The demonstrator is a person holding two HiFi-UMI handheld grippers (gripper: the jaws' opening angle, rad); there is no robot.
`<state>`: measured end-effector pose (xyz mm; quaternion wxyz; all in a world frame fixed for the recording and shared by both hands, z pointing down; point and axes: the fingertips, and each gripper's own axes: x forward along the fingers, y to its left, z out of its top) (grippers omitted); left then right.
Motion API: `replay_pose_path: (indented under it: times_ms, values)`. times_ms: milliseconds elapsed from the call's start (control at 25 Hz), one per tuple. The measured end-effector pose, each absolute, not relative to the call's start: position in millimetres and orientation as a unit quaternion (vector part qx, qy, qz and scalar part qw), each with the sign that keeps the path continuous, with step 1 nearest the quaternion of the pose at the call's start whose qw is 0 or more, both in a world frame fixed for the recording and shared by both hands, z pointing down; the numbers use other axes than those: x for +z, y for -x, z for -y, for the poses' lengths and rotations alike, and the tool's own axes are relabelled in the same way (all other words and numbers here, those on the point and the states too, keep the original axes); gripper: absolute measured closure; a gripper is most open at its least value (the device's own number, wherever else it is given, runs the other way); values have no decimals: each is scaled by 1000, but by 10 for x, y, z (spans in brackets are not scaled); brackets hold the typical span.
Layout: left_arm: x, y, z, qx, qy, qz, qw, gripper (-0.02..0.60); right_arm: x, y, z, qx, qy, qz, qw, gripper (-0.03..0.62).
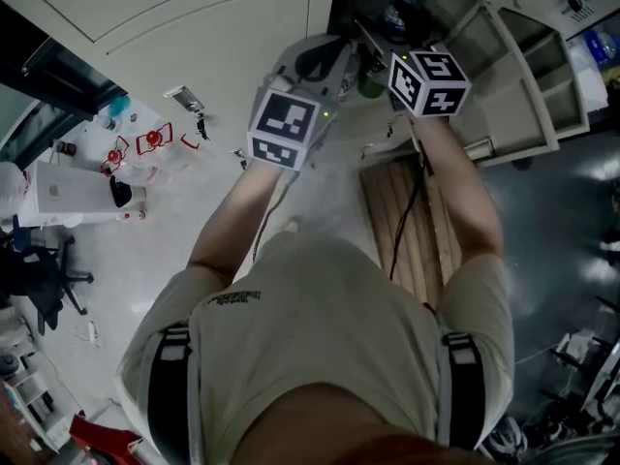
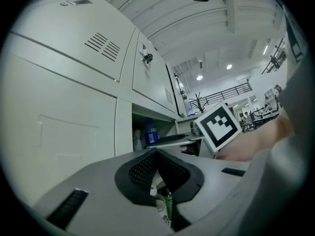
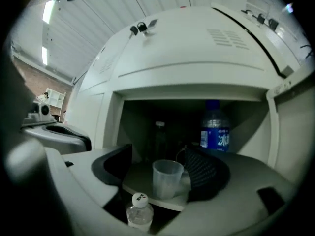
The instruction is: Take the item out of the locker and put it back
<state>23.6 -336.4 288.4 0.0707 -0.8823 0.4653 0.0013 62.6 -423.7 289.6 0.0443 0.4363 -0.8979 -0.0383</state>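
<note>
The locker (image 3: 197, 48) looks like smooth, matt painted metal. Inside it, the cup (image 3: 167, 178) is cloudy, see-through plastic, and the far bottle (image 3: 214, 132) is clear plastic with a glossy blue label. The right hand-held gripper (image 3: 160, 167) is smooth grey plastic with rough, meshed black pads (image 3: 209, 173).

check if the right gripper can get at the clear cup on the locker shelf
Probably yes: the right gripper has its jaws open, and the clear cup stands straight ahead near the front edge of the shelf, with nothing in front of it.

Right fingers (image 3: 206, 173) partly hide the blue-label bottle (image 3: 215, 132).
</note>
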Motion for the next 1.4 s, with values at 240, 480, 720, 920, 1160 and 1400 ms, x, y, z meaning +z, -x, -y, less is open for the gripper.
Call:
replay_pose_path:
  times_ms: [240,480,720,920,1160,1400]
  values:
    - [2620,-142,3199,14,883,-460,90,569,2547,-789,3785,-71,-432,899,15,297]
    - [2457,-130,2975,24,888,-446,109,569,2508,-921,3348,-96,-435,895,17,391]
    - [2546,-95,2770,21,892,-438,108,569,2521,-965,2911,-105,-437,893,6,493]
    - [2655,-114,2599,18,895,-430,116,569,2669,-1044,2661,-80,-439,895,1,528]
    - [2956,-143,2453,-4,904,-415,104,569,3031,-1111,2476,-43,-450,892,14,590]
    - [3188,-195,2325,-15,912,-402,79,569,3341,-1080,2318,-5,-444,896,25,591]
